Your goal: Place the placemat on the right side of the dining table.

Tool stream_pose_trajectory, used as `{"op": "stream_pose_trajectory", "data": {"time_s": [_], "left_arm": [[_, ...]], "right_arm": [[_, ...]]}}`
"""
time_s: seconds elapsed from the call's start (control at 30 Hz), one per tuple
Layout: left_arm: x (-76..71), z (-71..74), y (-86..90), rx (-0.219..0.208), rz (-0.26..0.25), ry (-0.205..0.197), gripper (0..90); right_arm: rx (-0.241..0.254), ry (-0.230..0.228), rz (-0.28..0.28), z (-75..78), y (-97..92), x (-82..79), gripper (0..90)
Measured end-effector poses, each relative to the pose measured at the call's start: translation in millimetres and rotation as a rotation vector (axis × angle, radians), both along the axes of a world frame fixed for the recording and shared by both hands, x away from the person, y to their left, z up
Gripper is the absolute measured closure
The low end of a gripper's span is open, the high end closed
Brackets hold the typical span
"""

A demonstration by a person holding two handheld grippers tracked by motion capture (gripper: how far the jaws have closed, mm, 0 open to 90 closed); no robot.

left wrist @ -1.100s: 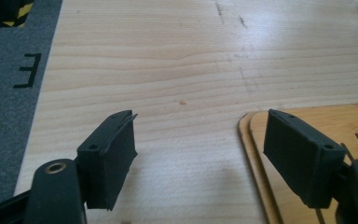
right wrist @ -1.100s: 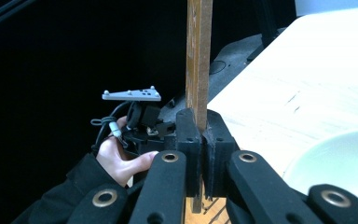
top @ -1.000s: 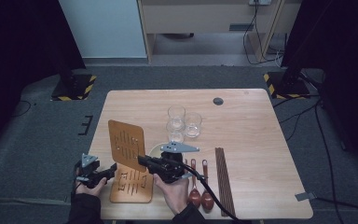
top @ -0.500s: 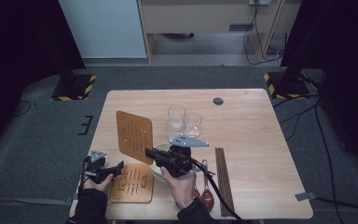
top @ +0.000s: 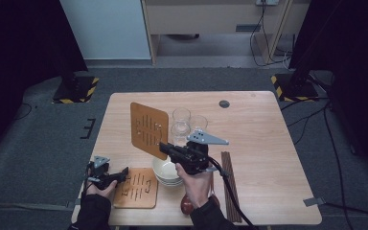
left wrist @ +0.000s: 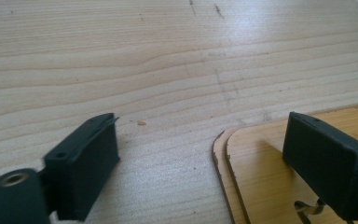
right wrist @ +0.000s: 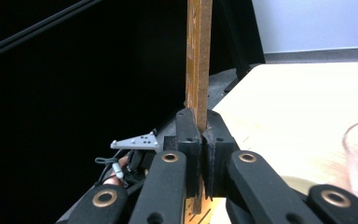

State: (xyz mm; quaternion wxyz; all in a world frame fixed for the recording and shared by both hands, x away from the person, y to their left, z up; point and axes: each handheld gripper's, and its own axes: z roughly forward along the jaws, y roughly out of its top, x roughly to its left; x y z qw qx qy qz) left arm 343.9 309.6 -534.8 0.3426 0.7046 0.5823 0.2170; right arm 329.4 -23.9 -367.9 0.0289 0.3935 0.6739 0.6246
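Note:
My right gripper [top: 166,149] is shut on the lower edge of a brown slotted wooden board [top: 148,130] and holds it upright above the table. In the right gripper view the board [right wrist: 198,60] stands edge-on, clamped between the pads. A second flat wooden mat [top: 136,188] lies at the table's front left. My left gripper [top: 122,174] rests low at its left edge, and its jaws have just been opening. In the left gripper view the left gripper [left wrist: 200,158] stands wide, with the mat's corner [left wrist: 270,186] lying under the gap and neither pad pressing it.
A stack of white bowls [top: 167,171] sits under my right hand. Three clear glasses [top: 181,118] stand behind it. Dark chopsticks [top: 230,182] and brown spoons [top: 187,203] lie at the front right. A small black disc [top: 224,103] sits on the far side of the table [top: 268,143].
The right gripper has lifted the upright board up and farther from the front edge, off the flat mat. The left gripper's jaws have spread wider beside the flat mat.

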Motion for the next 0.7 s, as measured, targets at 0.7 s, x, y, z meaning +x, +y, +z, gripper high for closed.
{"op": "stream_pose_trajectory", "data": {"time_s": [0.7], "left_arm": [[1.1, -0.5, -0.7, 0.007, -0.002, 0.011, 3.3]], "right_arm": [[0.050, -0.023, -0.146, 17.7, -55.5, 15.5, 87.5]]}}
